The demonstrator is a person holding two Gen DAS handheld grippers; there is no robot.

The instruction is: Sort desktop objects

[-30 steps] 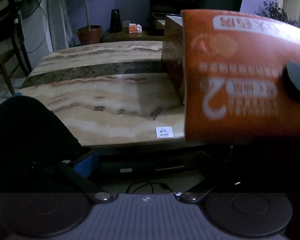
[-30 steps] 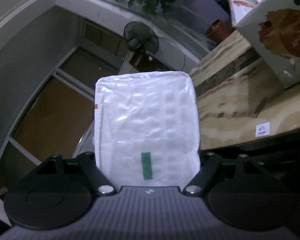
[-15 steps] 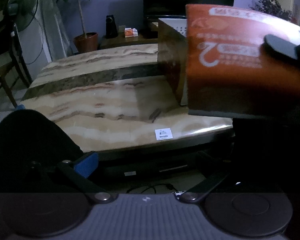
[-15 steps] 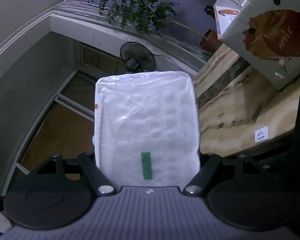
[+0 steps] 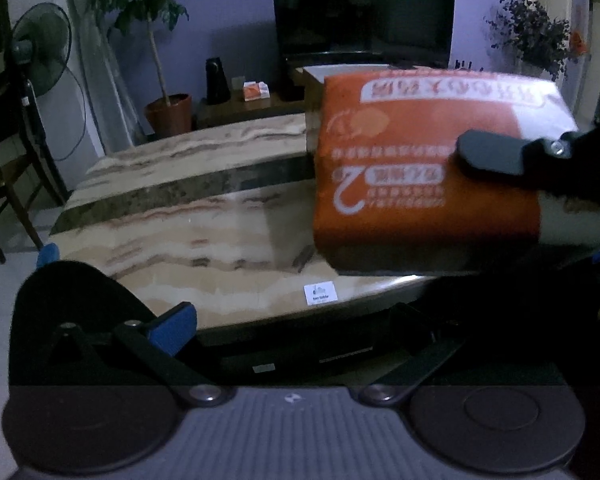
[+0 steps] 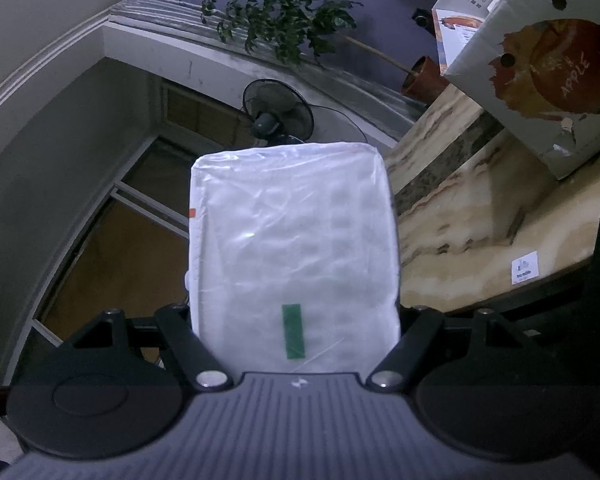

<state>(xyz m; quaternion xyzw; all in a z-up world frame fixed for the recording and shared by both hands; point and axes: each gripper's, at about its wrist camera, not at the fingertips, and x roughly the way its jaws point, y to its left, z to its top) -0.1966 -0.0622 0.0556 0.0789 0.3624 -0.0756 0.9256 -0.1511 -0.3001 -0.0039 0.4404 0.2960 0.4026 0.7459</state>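
Marble-patterned, the counter (image 5: 204,216) fills the middle of the left wrist view, striped cream, brown and dark green. At its far end stands a cardboard box (image 6: 540,64) printed with an apple. An orange tissue pack (image 5: 416,176) hangs above the near right part of the counter, grasped between the wide-set jaws of the right gripper (image 6: 296,320); its white underside faces the right wrist camera. The left gripper (image 5: 300,332) holds nothing, its jaws released, one blue pad (image 5: 172,326) showing. A small white sticker (image 5: 320,293) lies near the counter's front edge.
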